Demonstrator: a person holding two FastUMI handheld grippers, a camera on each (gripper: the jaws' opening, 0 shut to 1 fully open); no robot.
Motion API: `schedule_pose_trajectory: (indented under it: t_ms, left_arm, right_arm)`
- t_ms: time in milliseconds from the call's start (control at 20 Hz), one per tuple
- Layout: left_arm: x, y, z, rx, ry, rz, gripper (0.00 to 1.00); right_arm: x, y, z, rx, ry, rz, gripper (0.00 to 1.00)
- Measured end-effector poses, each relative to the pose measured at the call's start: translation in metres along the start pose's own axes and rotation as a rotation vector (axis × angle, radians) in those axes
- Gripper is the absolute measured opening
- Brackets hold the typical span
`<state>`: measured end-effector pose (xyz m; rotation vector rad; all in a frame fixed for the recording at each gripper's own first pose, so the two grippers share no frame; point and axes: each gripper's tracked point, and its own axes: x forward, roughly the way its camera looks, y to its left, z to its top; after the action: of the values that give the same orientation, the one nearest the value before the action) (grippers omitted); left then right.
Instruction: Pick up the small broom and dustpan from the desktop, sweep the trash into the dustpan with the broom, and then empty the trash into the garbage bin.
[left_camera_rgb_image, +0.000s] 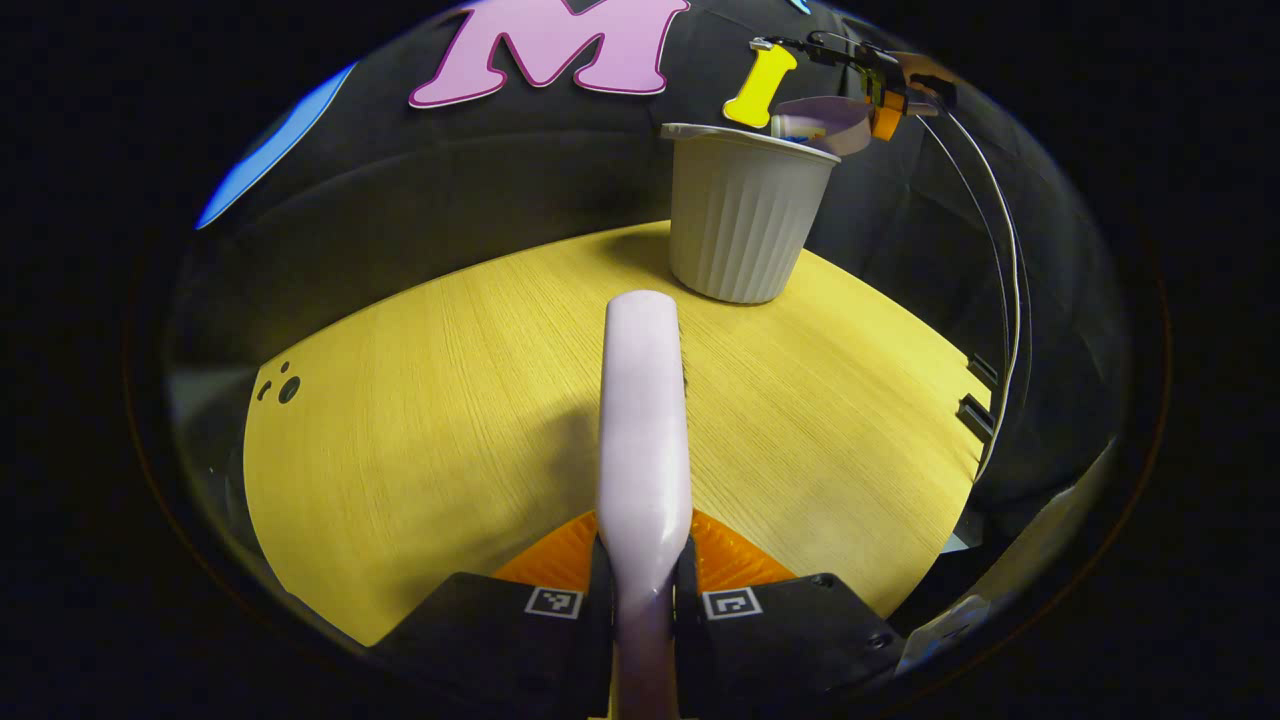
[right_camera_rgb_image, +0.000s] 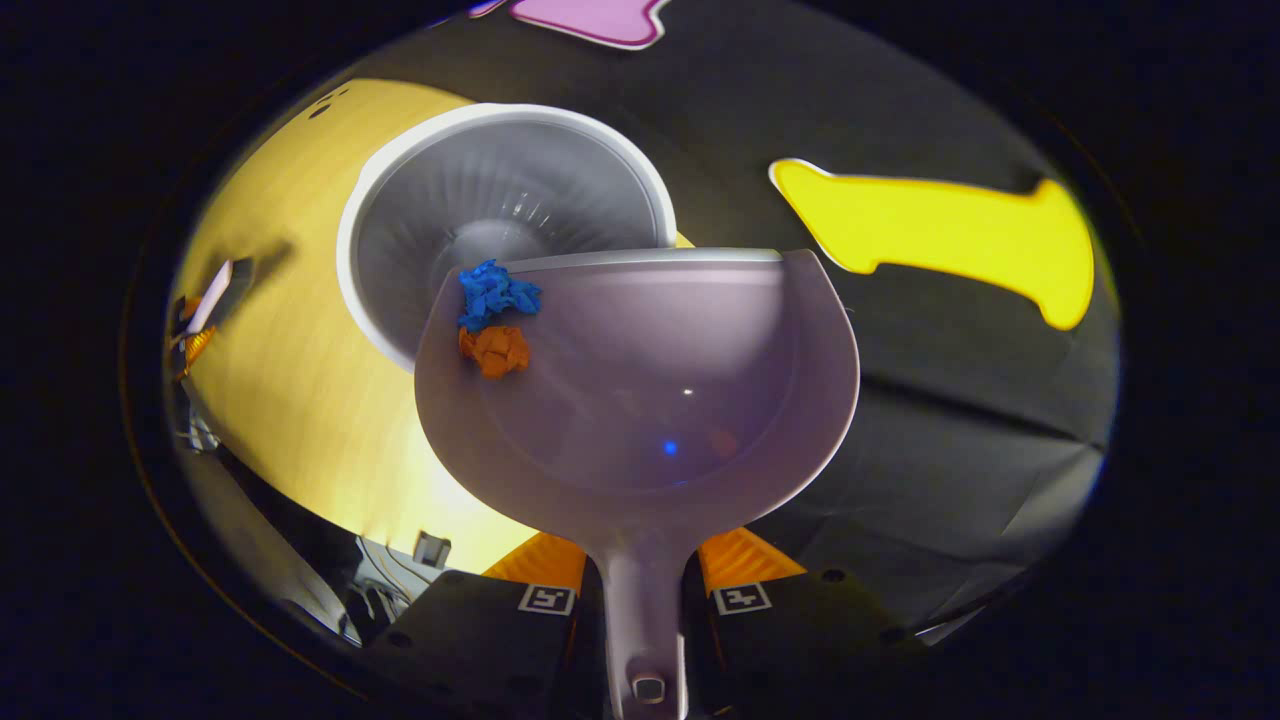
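Held by its slim handle in the closed right gripper (right_camera_rgb_image: 640, 600), the light, rigid, slick dustpan (right_camera_rgb_image: 640, 390) tips blue (right_camera_rgb_image: 497, 292) and orange (right_camera_rgb_image: 495, 350) paper scraps toward the garbage bin (right_camera_rgb_image: 400, 180) at upper centre, while the left gripper (left_camera_rgb_image: 642, 600) clamps the broom (left_camera_rgb_image: 643, 440) over the bench (left_camera_rgb_image: 420, 430).

the broom (left_camera_rgb_image: 645, 440) has a pale lilac handle, seen end-on, reaching forward above the table (left_camera_rgb_image: 420, 420) toward the bin. the dustpan (right_camera_rgb_image: 640, 390) is a pale lilac scoop with raised side walls, held over the rim of the bin (right_camera_rgb_image: 500, 215), its front lip above the opening. a crumpled blue scrap (right_camera_rgb_image: 497, 291) and an orange scrap (right_camera_rgb_image: 495, 350) sit touching at its left front corner. the bin is a ribbed grey-white tub, upright on the table's far edge.
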<state>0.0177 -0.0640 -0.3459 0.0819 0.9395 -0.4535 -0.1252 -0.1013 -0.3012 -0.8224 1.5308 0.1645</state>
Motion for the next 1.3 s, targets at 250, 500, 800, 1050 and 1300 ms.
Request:
schedule_pose_trajectory:
  t_ms: [250,500,800,1050,1300]
  left_arm:
    - [0.006,0.001,0.001,-0.001,0.000,-0.004,0.31]
    - [0.009,0.006,0.005,0.003,-0.001,0.000,0.31]
    - [0.004,0.018,0.010,-0.002,-0.036,0.045,0.29]
    - [-0.006,0.033,0.012,-0.007,-0.072,0.096,0.29]
    - [-0.019,0.044,0.016,0.003,-0.104,0.124,0.28]
  right_arm:
    - [-0.003,-0.003,0.001,-0.062,0.028,-0.010,0.35]
    - [0.000,-0.002,0.001,-0.042,0.002,-0.011,0.35]
    - [-0.004,0.016,0.004,0.233,-0.228,0.049,0.35]
    - [-0.028,0.040,0.002,0.499,-0.492,0.139,0.36]
    - [-0.047,0.109,-0.017,0.679,-0.653,0.241,0.35]
